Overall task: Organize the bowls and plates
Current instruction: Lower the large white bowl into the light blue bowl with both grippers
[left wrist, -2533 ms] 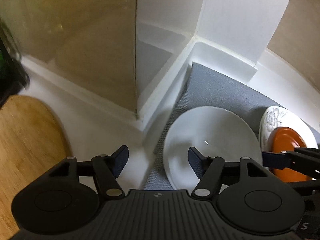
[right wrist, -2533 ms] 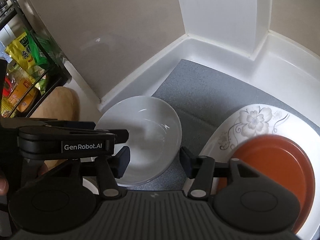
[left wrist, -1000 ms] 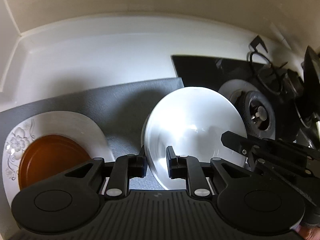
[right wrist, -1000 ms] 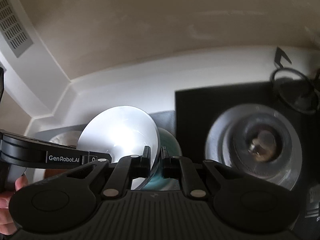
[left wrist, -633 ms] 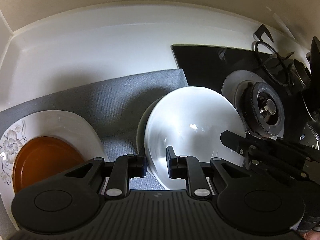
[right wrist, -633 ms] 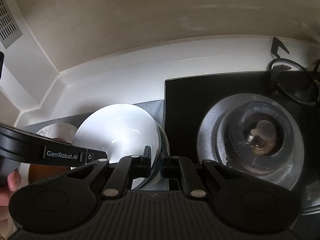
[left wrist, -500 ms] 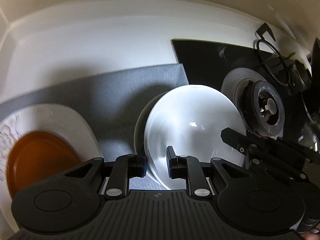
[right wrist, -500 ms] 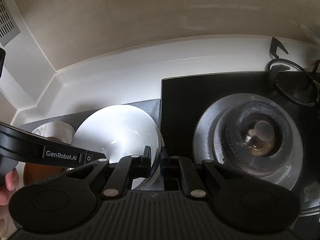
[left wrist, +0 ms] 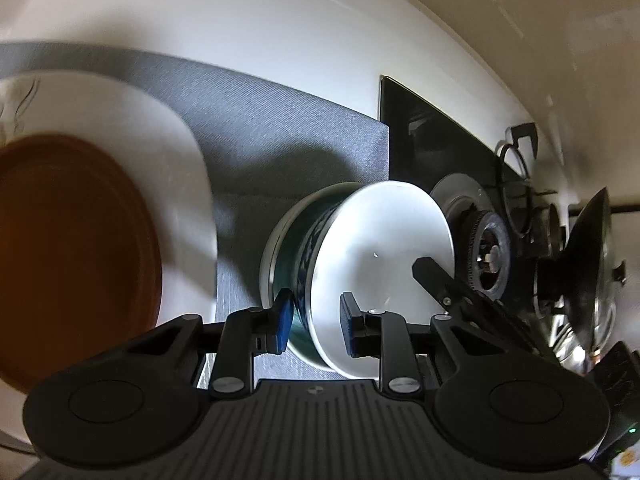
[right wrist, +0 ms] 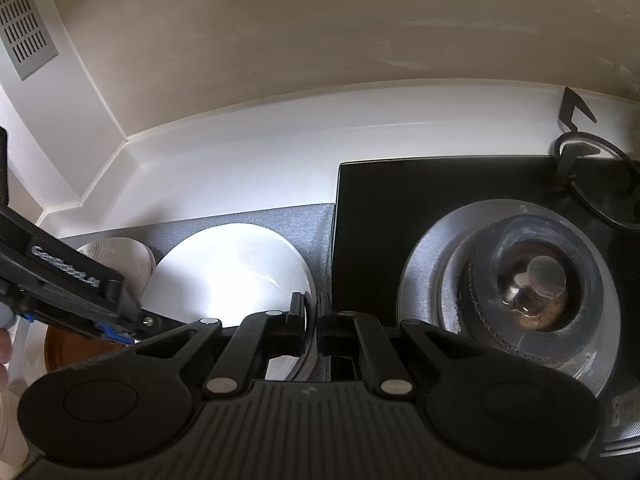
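Note:
A white bowl (left wrist: 380, 256) sits nested in a dark blue-patterned bowl (left wrist: 304, 248) on the grey mat (left wrist: 280, 120). My left gripper (left wrist: 316, 322) straddles the near rims of both bowls. Its jaws are opening, and the pads stand off the rims. My right gripper (right wrist: 312, 314) is shut on the white bowl (right wrist: 228, 272) at its right rim; in the left wrist view it shows as a black arm (left wrist: 440, 284) reaching that rim. An orange-brown plate (left wrist: 72, 248) lies on a white flowered plate (left wrist: 176, 168) to the left of the bowls.
A black glass hob with a gas burner (right wrist: 536, 284) lies right of the mat, close to the bowls. A glass lid (left wrist: 592, 264) stands at the far right. White countertop and a beige wall close off the back. A hand (right wrist: 3, 344) shows at the left edge.
My left gripper rolled and sank closer to the bowls, and its jaws widened off the white bowl's rim. The white bowl came down into the patterned bowl. My right gripper stayed shut on the rim.

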Available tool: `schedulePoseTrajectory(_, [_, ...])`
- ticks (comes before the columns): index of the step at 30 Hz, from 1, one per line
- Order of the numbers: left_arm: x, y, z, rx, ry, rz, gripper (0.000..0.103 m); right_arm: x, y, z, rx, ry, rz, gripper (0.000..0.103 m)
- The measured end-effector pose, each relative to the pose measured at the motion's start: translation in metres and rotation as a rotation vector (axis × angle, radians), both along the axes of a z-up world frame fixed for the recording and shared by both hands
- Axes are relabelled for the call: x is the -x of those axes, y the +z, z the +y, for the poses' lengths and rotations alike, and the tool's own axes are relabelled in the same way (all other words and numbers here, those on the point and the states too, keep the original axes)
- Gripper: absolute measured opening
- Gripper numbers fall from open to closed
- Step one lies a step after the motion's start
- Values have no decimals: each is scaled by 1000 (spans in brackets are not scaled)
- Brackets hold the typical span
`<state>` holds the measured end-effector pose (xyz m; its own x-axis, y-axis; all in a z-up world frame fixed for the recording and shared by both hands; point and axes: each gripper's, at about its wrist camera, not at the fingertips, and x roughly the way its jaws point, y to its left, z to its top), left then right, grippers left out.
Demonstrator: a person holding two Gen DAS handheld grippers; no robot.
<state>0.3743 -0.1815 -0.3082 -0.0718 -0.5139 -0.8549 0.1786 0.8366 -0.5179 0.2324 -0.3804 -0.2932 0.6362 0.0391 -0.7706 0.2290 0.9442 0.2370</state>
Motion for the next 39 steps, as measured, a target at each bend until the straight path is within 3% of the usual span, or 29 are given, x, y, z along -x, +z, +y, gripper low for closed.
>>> schedulePoseTrajectory(5, [0, -2, 14, 39, 88, 102, 27, 5, -1, 5, 23, 32, -14, 5])
schedulePoseTrajectory(20, [15, 15, -6, -131, 109, 73, 29, 12, -1, 6, -13, -6, -44, 6])
schedulePoseTrajectory(22, [18, 16, -6, -167, 131, 82, 34, 15, 0, 8, -12, -18, -49, 6])
schedulePoseTrajectory(26, [21, 10, -12, -183, 125, 112, 34, 17, -2, 12, -4, -43, -62, 6])
schedulePoseTrajectory(32, [22, 8, -25, -229, 60, 44, 36, 14, -2, 18, 38, -30, -59, 6])
schedulePoseTrajectory(39, [15, -10, -25, -278, 30, -4, 36, 1, 7, 23, 111, 67, 61, 7])
